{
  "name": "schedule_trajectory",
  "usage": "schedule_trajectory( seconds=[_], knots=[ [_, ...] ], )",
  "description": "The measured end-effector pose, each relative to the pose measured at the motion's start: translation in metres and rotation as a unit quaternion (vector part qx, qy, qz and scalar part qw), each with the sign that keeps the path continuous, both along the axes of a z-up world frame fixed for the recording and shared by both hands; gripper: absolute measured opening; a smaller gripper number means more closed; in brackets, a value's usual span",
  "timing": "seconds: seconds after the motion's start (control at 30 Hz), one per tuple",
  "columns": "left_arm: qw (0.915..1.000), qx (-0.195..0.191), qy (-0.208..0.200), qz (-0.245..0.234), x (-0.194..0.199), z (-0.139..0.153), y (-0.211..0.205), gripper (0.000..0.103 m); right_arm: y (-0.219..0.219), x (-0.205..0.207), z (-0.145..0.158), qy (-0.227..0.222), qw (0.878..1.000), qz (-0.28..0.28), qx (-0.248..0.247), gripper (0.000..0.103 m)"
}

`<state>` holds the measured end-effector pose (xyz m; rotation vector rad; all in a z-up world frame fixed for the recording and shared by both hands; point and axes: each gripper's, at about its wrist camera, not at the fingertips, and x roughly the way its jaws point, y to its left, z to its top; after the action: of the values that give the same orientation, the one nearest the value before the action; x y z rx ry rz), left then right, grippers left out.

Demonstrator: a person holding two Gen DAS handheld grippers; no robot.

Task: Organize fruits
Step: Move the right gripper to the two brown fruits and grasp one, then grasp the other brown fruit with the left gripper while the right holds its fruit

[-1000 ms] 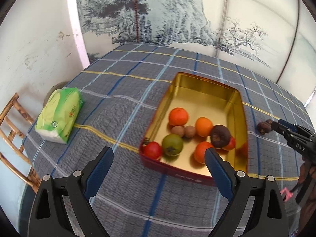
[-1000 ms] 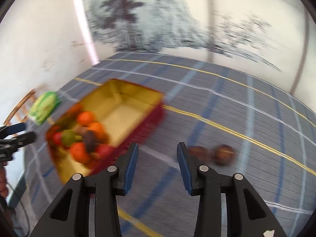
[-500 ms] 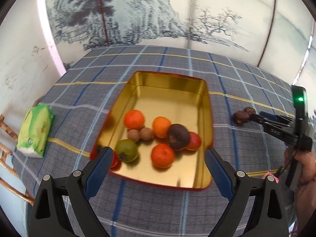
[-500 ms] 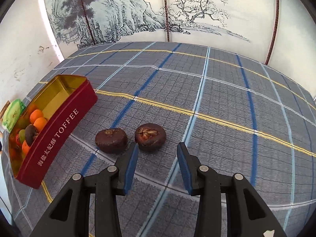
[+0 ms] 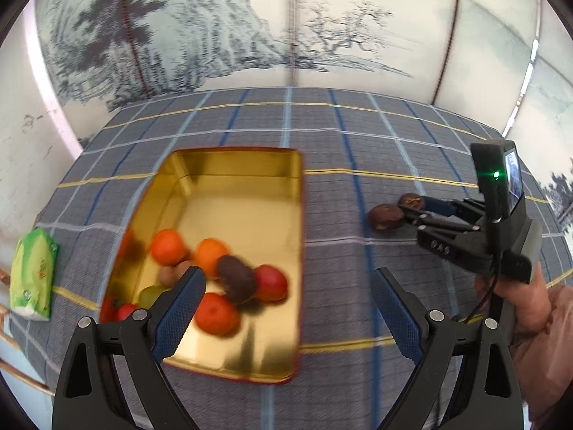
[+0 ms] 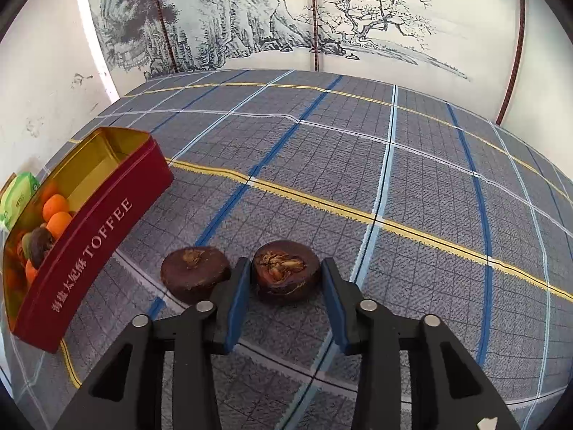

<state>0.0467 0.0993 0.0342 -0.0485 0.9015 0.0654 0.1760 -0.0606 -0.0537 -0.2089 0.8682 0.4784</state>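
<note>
A red toffee tin (image 5: 297, 251) with a gold inside (image 6: 107, 222) holds several fruits: oranges (image 5: 168, 247), a red one (image 5: 270, 283) and a dark brown one (image 5: 234, 279). Two dark brown water chestnuts lie on the cloth right of the tin. My right gripper (image 6: 286, 279) is open with its fingers on either side of the right chestnut (image 6: 286, 270); the left chestnut (image 6: 195, 274) lies just outside its left finger. Both chestnuts (image 5: 386, 216) and the right gripper (image 5: 412, 211) show in the left wrist view. My left gripper (image 5: 286, 304) is open and empty above the tin's near end.
The round table has a grey-blue plaid cloth (image 6: 358, 150). A green tissue pack (image 5: 32, 279) lies at the table's left edge, beside a wooden chair (image 5: 5, 315). A painted screen (image 6: 286, 18) stands behind the table.
My right gripper has moved forward, so its fingers now flank the right chestnut. The left gripper has swung right; the tin sits further left in its view.
</note>
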Motion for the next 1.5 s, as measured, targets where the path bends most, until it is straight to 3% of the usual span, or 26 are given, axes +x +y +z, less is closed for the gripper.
schedule_trajectory(
  seconds=[0.33, 0.6, 0.67, 1.2, 1.3, 1.5],
  knots=[
    [0.9979, -0.018, -0.008, -0.062, 0.035, -0.013, -0.061, 0.093, -0.064, -0.008, 0.002, -0.005, 0.998, -0.06, -0.003, 0.036],
    [0.9972, -0.033, 0.017, -0.064, 0.069, -0.036, -0.082, 0.091, -0.115, -0.015, 0.004, -0.005, 0.994, -0.107, -0.008, 0.036],
    [0.9975, -0.035, 0.02, -0.058, 0.079, -0.042, -0.082, 0.082, -0.121, -0.015, 0.004, -0.003, 0.993, -0.117, 0.0, 0.036],
    [0.9968, -0.043, 0.046, -0.048, 0.118, -0.074, -0.08, 0.056, -0.124, -0.013, 0.004, -0.002, 0.993, -0.115, 0.002, 0.039],
    [0.9967, -0.038, 0.049, -0.053, 0.12, -0.077, -0.082, 0.044, -0.123, -0.013, 0.004, -0.002, 0.993, -0.116, 0.002, 0.039],
    [0.9968, -0.031, 0.051, -0.052, 0.116, -0.078, -0.083, 0.043, -0.124, -0.013, 0.004, -0.002, 0.993, -0.116, 0.002, 0.039]
  ],
)
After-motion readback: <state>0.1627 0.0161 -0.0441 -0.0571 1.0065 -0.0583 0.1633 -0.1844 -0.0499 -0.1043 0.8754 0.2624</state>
